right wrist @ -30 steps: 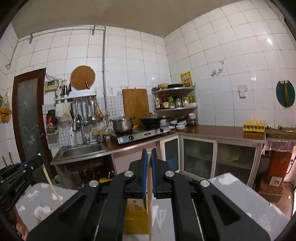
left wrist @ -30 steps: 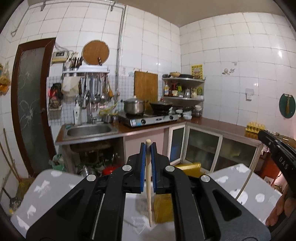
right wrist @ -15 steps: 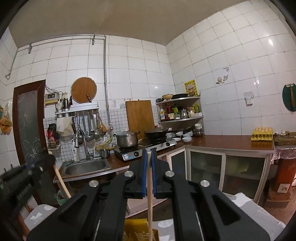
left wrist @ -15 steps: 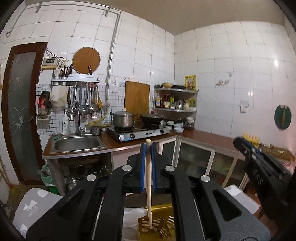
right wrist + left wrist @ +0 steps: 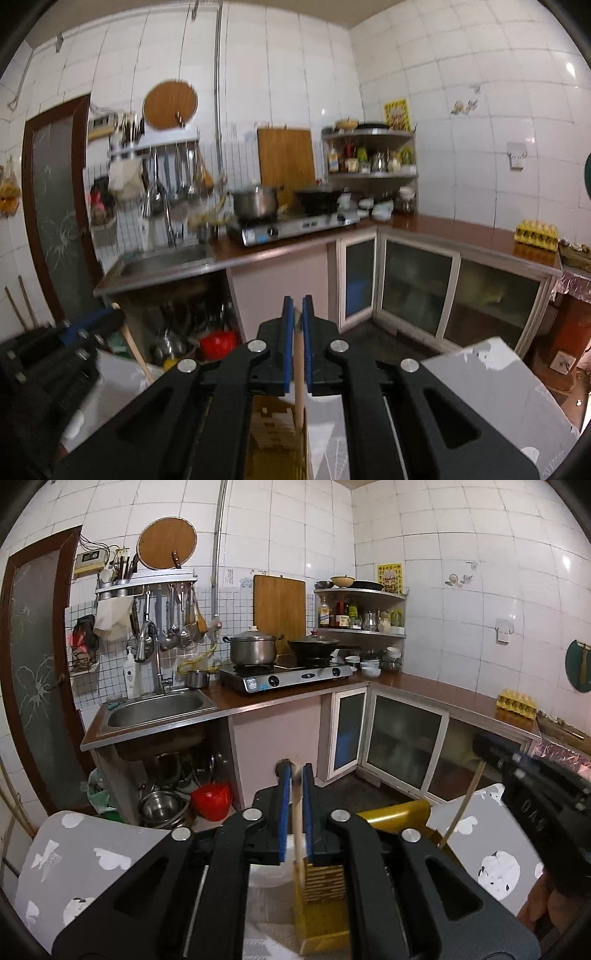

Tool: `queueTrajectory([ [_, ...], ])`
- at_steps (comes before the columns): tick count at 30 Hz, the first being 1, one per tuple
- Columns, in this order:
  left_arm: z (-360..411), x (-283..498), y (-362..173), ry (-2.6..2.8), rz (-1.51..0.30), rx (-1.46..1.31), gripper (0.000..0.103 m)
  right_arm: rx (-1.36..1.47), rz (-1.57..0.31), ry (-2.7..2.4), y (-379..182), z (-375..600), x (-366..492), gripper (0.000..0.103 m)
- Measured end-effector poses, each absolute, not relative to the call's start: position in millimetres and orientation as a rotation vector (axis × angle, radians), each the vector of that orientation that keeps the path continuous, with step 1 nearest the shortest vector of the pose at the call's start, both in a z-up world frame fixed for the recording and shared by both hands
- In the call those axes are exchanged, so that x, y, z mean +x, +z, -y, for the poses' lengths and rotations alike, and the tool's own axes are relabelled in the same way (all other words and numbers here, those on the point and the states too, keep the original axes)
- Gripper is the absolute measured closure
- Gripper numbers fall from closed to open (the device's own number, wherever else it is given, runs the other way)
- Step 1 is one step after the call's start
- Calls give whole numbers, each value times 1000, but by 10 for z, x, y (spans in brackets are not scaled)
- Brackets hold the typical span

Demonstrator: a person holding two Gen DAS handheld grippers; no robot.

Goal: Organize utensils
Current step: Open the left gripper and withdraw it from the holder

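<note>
My left gripper (image 5: 294, 775) has its blue pads a little apart around a pale wooden chopstick (image 5: 297, 834); the stick looks blurred and its lower end reaches into a yellow slotted utensil holder (image 5: 325, 893) on the table. My right gripper (image 5: 298, 306) is shut on another wooden chopstick (image 5: 298, 376), whose lower end hangs over the same yellow holder (image 5: 277, 435). The right gripper shows in the left wrist view (image 5: 532, 797) with its stick slanting down toward the holder. The left gripper shows in the right wrist view (image 5: 55, 354).
The holder stands on a table with a grey cloth with white patterns (image 5: 85, 853). Beyond are a kitchen counter with a sink (image 5: 155, 705), a gas stove with pots (image 5: 284, 672), glass-door cabinets (image 5: 402, 746) and bowls under the sink (image 5: 162, 805).
Both grippers have come down and tilted over the yellow holder. The left gripper's pads have parted and its chopstick has slid down from above the fingertips.
</note>
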State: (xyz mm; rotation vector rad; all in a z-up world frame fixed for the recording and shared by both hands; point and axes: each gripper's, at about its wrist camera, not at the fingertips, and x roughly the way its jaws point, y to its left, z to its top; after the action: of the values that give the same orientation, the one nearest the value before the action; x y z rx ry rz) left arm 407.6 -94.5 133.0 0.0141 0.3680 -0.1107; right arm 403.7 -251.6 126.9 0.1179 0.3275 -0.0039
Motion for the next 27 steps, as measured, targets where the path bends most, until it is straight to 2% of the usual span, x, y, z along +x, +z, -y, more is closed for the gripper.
queueTrajectory([
  [1,888,4014,1377,-101,-362,11,75,120,-342,-10,1268,2540,4014,96],
  [2,857,3954,1415,-94,-351,5,55,122,-349,-15,1261,2580,3982,93],
  [3,796,3866,1468,-84,-334,-2,47,125,-353,-21,1270,2617,3932,75],
  [4,744,3761,1520,-72,-313,-5,37,132,-343,-35,1301,2664,3831,46],
  [5,707,3685,1559,-64,-301,-4,28,134,-330,-46,1323,2683,3758,39],
  [10,499,3196,1653,-23,-269,29,4,144,-336,-89,1402,2840,3326,38],
  [13,370,2948,1615,1,-272,36,4,126,-360,-117,1337,2847,3072,34],
  [18,214,2690,1381,25,-339,46,4,107,-432,-134,1042,2755,2735,33],
  [27,94,2496,698,2,-505,30,5,115,-678,-122,66,2510,2385,33],
])
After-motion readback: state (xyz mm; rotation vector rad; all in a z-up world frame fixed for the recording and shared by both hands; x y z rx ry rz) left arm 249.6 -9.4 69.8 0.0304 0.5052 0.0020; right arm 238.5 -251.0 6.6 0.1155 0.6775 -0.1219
